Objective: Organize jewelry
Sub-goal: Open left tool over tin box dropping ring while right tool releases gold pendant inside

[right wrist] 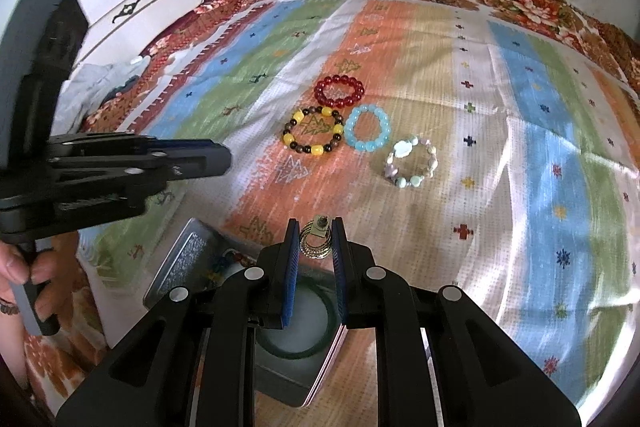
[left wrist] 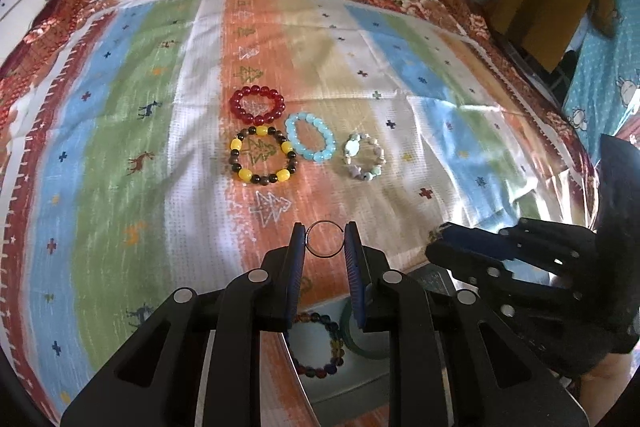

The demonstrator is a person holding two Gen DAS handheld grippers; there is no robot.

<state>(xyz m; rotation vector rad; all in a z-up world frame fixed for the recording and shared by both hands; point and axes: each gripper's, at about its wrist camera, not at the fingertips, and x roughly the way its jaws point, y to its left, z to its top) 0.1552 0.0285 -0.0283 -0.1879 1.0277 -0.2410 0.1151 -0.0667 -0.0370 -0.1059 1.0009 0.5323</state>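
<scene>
Left wrist view: the left gripper (left wrist: 325, 241) had its jaws closed on a thin metal ring (left wrist: 325, 239), held upright between the blue pads above the striped cloth (left wrist: 120, 155). Farther out on the cloth lay four bead bracelets: a red bracelet (left wrist: 257, 105), a yellow-and-dark bracelet (left wrist: 263, 160) just in front of it, a light blue bracelet (left wrist: 310, 137) touching or nearly touching both, and a pale mixed-stone bracelet (left wrist: 364, 157) a little apart to the right. Beneath the gripper, a multicoloured bracelet (left wrist: 320, 345) and a green bangle (left wrist: 362, 337) lay in a box (left wrist: 340, 387). The right gripper (left wrist: 444, 239) entered from the right; its jaw state could not be told here. Right wrist view: the right gripper (right wrist: 316, 241) had its jaws closed on a gold hoop earring (right wrist: 316, 241), held over the open box (right wrist: 280, 383), in which the green bangle (right wrist: 296, 349) rested on a pale lining. The box lid (right wrist: 188, 259) stood tilted at the left. The left gripper (right wrist: 224, 159) reached in from the left, gripped by a hand (right wrist: 20, 275). The same four bracelets lay on the cloth beyond.
</scene>
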